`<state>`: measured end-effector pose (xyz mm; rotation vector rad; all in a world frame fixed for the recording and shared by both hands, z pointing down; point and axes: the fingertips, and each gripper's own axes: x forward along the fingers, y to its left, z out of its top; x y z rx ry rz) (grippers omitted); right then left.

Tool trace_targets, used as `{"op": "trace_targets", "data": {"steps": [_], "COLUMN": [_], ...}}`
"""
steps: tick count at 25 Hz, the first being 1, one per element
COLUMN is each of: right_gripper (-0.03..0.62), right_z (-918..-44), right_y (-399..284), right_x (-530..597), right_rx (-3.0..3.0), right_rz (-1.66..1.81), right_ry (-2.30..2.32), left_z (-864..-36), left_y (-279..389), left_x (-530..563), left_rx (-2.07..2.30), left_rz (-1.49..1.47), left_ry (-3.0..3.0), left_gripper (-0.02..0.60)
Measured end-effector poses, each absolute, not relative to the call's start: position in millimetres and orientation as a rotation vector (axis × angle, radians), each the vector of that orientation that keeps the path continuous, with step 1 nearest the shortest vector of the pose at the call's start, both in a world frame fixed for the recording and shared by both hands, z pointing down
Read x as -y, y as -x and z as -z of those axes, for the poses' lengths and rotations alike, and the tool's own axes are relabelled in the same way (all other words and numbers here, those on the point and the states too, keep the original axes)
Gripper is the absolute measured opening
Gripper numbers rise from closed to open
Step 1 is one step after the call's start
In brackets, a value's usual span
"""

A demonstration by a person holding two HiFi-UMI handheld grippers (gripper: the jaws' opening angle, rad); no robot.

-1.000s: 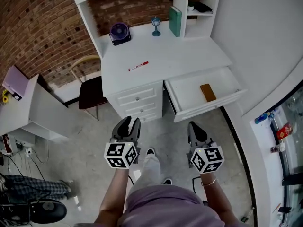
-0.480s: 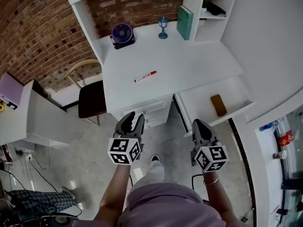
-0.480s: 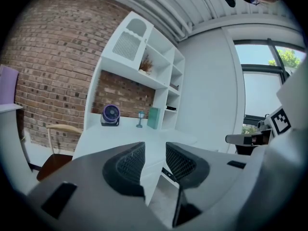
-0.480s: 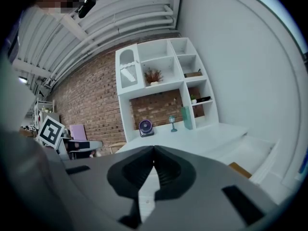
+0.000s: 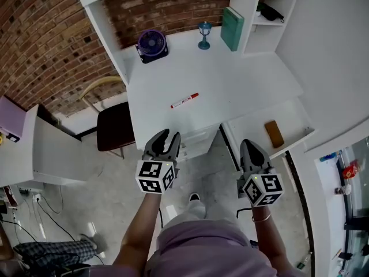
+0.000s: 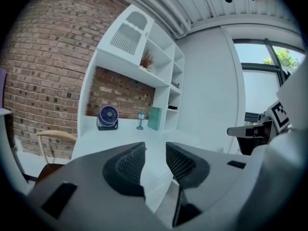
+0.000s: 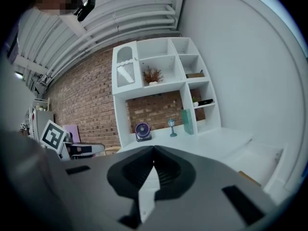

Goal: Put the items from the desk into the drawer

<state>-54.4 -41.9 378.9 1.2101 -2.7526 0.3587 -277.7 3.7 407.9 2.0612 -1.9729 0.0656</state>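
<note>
Head view: my left claw (image 5: pixel 168 138) and right claw (image 5: pixel 249 146) hang before the table (image 5: pixel 242 91). The red marker (image 5: pixel 184 101) lies on the tabletop. The drawer (image 5: pixel 252 127) stands open, a brown block (image 5: pixel 274 133) inside. Left gripper view: my jaws have just been opening, with nothing between them. Right gripper view: jaw tips together, empty.

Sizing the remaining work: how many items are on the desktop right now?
4: a fan at the back left, a small lamp and a green book at the back, a red marker in the middle. Nothing seems hidden.
</note>
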Motion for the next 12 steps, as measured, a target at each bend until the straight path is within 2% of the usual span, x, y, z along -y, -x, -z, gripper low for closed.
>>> {"op": "trace_targets", "data": {"steps": [12], "right_gripper": [0.003], "right_z": [-380], "right_y": [88], "right_x": [82], "right_rx": [2.786], "right_rz": [-0.366], "right_ry": [-1.135], "left_z": [-430], "left_y": [299], "left_x": [41], "left_rx": [1.961], "left_rz": [-0.16], "left_ry": [-2.049], "left_gripper": [0.132]}}
